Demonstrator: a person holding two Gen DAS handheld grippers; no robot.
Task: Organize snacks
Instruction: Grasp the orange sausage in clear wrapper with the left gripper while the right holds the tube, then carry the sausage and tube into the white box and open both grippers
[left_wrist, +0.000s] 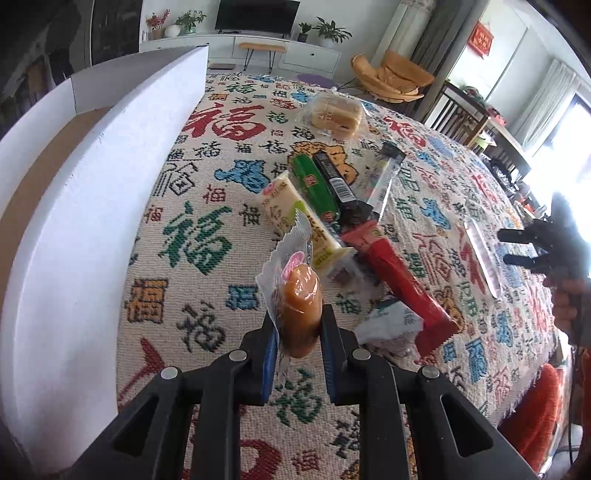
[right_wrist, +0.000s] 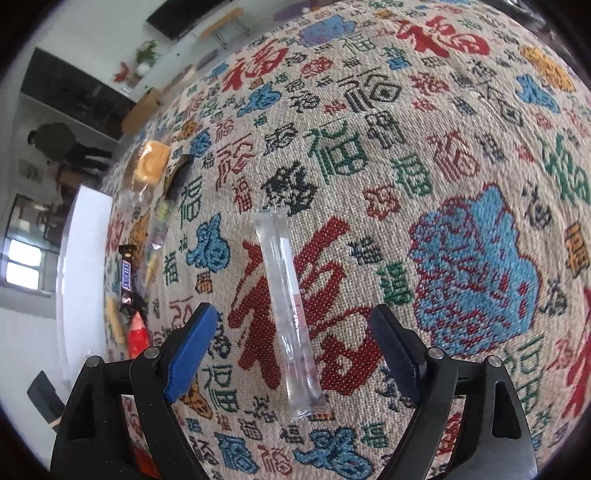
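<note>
My left gripper (left_wrist: 298, 319) is shut on a brown snack in a clear wrapper (left_wrist: 299, 301) and holds it above the patterned tablecloth (left_wrist: 192, 236). Beyond it lies a pile of snacks: a cream pack (left_wrist: 295, 210), a green bar (left_wrist: 316, 184), a black bar (left_wrist: 338, 184), a red pack (left_wrist: 402, 280) and a wrapped cake (left_wrist: 334, 116). A white box (left_wrist: 92, 192) stands to the left. My right gripper (right_wrist: 295, 325) is open, its jaws either side of a clear tube packet (right_wrist: 290, 310) lying on the cloth. The right gripper also shows in the left wrist view (left_wrist: 517, 247).
A crumpled white wrapper (left_wrist: 388, 325) lies by the red pack. In the right wrist view, a Snickers bar (right_wrist: 126, 275), the cake (right_wrist: 149, 162) and the white box's wall (right_wrist: 85, 258) sit at the left. Chairs (left_wrist: 461, 118) stand past the table's far edge.
</note>
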